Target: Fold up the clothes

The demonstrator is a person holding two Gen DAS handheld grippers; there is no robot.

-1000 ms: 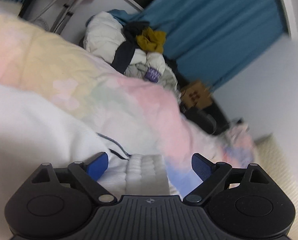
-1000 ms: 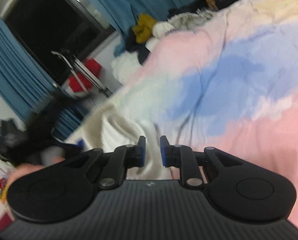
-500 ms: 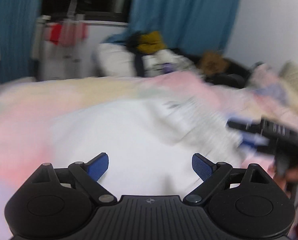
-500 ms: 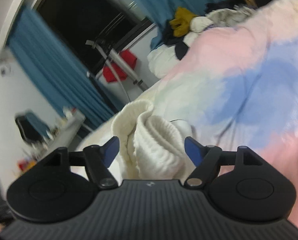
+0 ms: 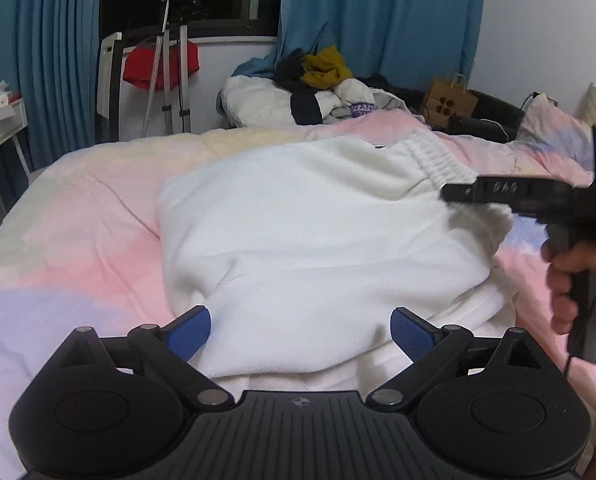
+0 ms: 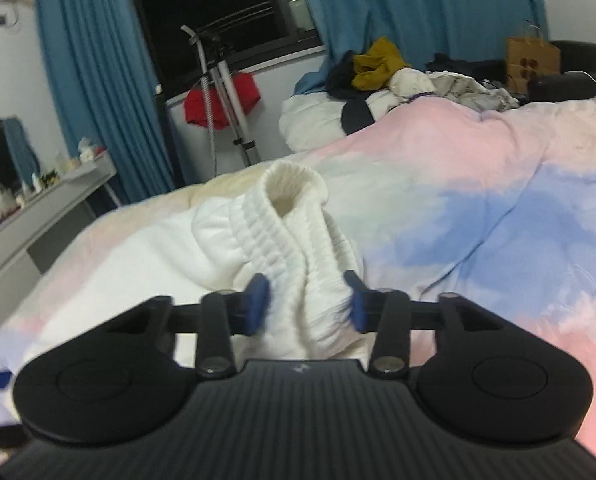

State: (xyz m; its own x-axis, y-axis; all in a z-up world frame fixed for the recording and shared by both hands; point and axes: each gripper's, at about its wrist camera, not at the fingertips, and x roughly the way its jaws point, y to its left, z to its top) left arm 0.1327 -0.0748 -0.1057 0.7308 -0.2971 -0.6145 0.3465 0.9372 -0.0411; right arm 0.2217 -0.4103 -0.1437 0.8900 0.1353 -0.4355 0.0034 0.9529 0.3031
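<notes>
White sweatpants [image 5: 317, 232] lie bunched on the pastel duvet [image 5: 78, 248]. My left gripper [image 5: 301, 332] hovers at their near edge; its jaws are opening wide and the pads touch no cloth. The ribbed waistband [image 6: 290, 216] stands up in a fold in the right wrist view. My right gripper [image 6: 305, 300] is closing on that waistband, and both pads press the bunched ribbing. From the left wrist view the right gripper [image 5: 497, 194] reaches in from the right, held by a person's hand [image 5: 569, 280].
A heap of clothes [image 5: 317, 92] sits at the bed's far end beside a brown paper bag [image 5: 449, 100]. A drying rack with a red garment [image 5: 158, 64] stands by the window. At the left is a cluttered desk [image 6: 38, 208].
The left view swung round from the bed's edge to face the sweatpants. The right gripper went from nearly shut to wide, then closed around the waistband.
</notes>
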